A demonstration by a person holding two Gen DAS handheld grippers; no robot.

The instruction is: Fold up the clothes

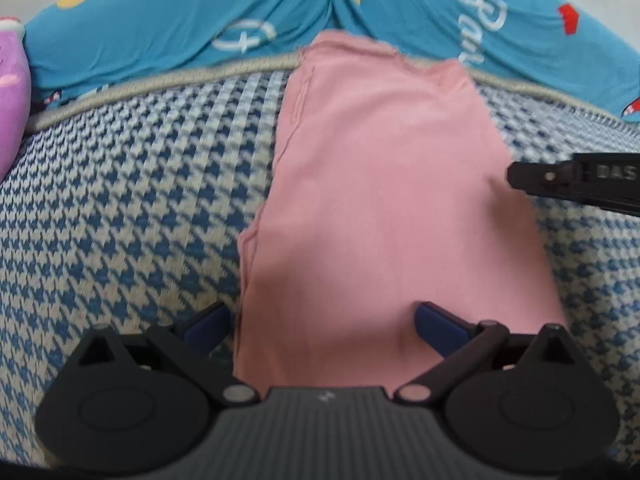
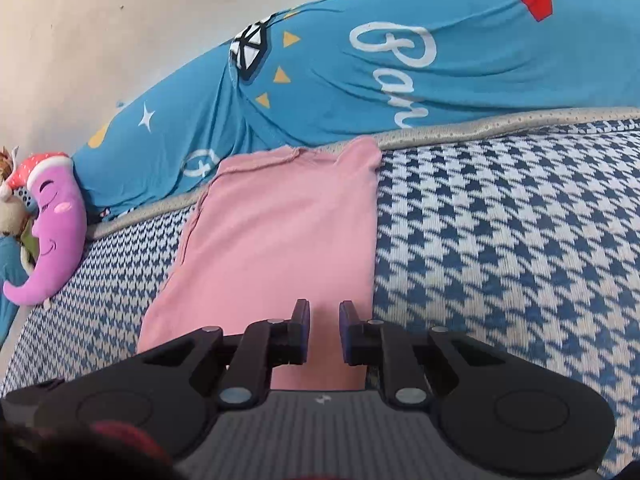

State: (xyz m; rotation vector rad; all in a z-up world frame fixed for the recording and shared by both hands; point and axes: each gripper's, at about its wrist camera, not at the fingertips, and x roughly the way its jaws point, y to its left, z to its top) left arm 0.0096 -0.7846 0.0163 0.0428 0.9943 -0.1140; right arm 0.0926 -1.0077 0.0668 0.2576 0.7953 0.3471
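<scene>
Pink garment (image 1: 376, 208) folded into a long strip, flat on houndstooth mattress (image 1: 132, 208), far end touching blue printed bedding (image 1: 160, 20). Left gripper (image 1: 320, 320) spread wide over near end, left finger off the cloth, nothing held. Right gripper (image 2: 324, 332) narrowly parted above strip's near right edge, nothing pinched; purple moon plush (image 2: 52, 236) well left.

Blue pillows (image 2: 440, 68) blocking bedspread's (image 2: 520, 240) far edge

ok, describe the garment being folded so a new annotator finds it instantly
Start from the blue-and-white houndstooth bed cover. On it, running toward the blue printed pillows at the far edge, lies the pink garment, folded into a long narrow strip. It is the only plain, unpatterned fabric there; the purple moon plush sits off to its left.
</scene>
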